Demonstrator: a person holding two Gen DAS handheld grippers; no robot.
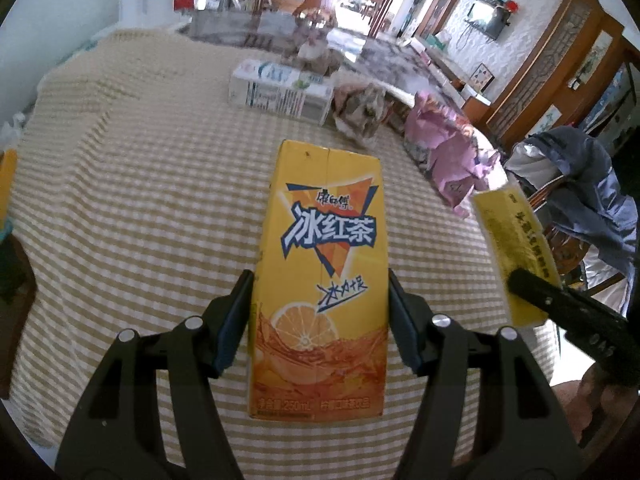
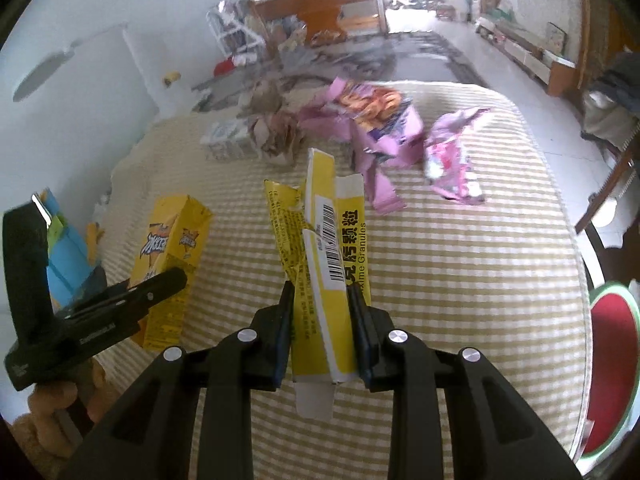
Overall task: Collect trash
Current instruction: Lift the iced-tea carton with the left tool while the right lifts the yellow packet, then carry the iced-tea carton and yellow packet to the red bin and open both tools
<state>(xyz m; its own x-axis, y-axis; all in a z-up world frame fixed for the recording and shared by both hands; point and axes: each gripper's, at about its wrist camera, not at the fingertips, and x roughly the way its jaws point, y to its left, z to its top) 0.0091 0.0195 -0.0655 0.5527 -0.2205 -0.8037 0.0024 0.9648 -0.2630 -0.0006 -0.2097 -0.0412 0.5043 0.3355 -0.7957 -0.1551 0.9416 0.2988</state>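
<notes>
Left gripper (image 1: 320,320): jaws clamped on the sides of the yellow iced-tea carton (image 1: 320,280), centre of the left wrist frame, carton clear of the cloth
Right gripper (image 2: 320,330): pads pressed on a flattened, torn yellow medicine box (image 2: 326,276), lower centre of the right wrist frame
Table: round, under a beige striped cloth (image 1: 140,200)
Remaining trash: white carton (image 1: 280,94), crumpled brown paper (image 1: 360,110) and pink wrappers (image 1: 444,148) lie close together on the cloth, upper middle of the left wrist frame
Surroundings: grey jacket (image 1: 588,184) over a chair, right edge of the frame
</notes>
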